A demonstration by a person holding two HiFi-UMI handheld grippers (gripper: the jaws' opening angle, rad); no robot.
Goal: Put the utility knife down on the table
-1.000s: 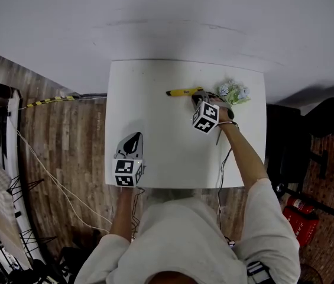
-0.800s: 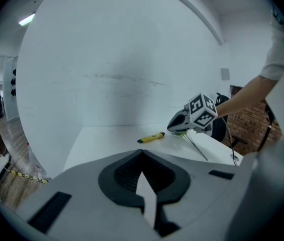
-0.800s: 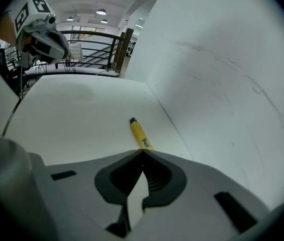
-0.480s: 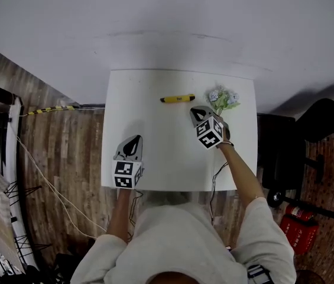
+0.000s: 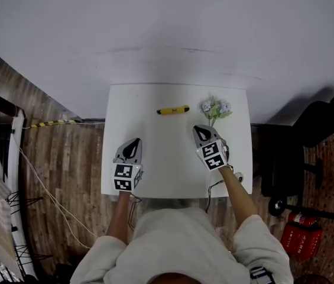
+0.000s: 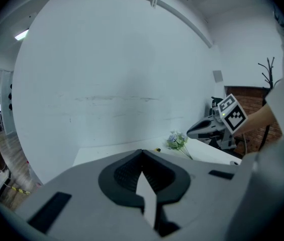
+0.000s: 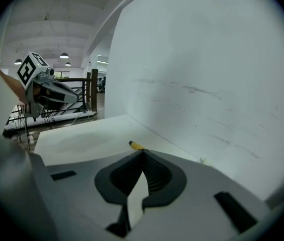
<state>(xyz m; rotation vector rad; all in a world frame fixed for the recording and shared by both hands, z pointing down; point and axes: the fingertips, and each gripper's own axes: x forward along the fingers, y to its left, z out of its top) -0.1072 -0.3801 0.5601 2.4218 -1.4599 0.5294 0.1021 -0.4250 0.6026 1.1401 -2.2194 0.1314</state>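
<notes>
The yellow utility knife [image 5: 172, 109] lies flat on the white table [image 5: 155, 170] near its far edge, with nothing touching it. Its yellow end [image 7: 135, 145] peeks over my right jaws in the right gripper view. My right gripper [image 5: 198, 129] hovers shut and empty, nearer me and to the right of the knife. My left gripper [image 5: 133, 142] is shut and empty over the table's near left part. The left gripper view looks past its closed jaws [image 6: 142, 152] to the right gripper [image 6: 207, 127].
A small bunch of pale flowers [image 5: 216, 108] lies on the table just right of the knife. A white wall stands right behind the table. A black chair [image 5: 308, 135] and a red fire extinguisher [image 5: 300, 234] are on the right, cables [image 5: 48, 188] on the wooden floor at the left.
My right gripper has pulled back from the knife toward me and risen, leaving the knife lying on the table. My left gripper has lifted a little.
</notes>
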